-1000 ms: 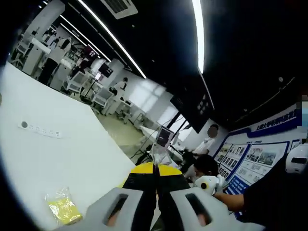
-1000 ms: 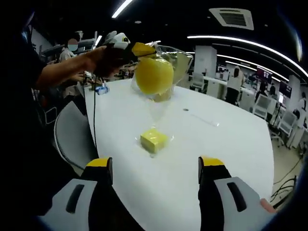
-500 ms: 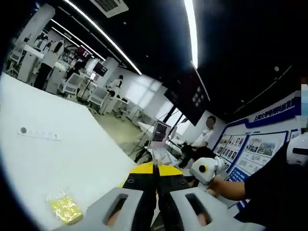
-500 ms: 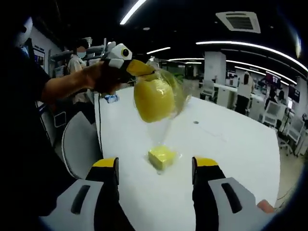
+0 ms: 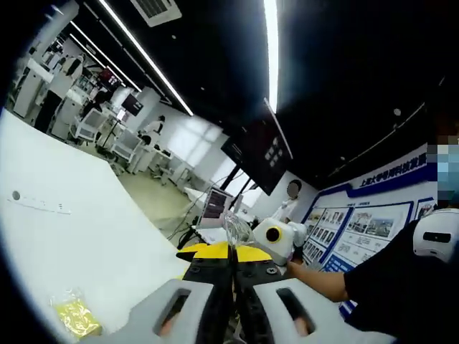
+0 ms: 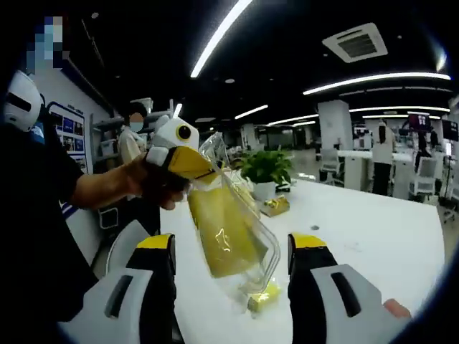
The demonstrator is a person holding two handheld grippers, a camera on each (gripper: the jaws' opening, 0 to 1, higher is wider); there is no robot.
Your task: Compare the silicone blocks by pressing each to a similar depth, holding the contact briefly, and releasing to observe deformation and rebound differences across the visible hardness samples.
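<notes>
In the right gripper view, the left gripper (image 6: 192,166), jaws pinched together on the top edge of a clear plastic bag (image 6: 240,240), hangs a flat yellow silicone block (image 6: 224,231) inside it between the right gripper's (image 6: 231,252) spread jaws. A second bagged yellow block (image 5: 72,317) lies on the white table (image 5: 86,215) in the left gripper view.

Open-plan office, desks (image 5: 133,147), wall posters (image 5: 362,233) (strip lights (image 5: 271,50) overhead)
</notes>
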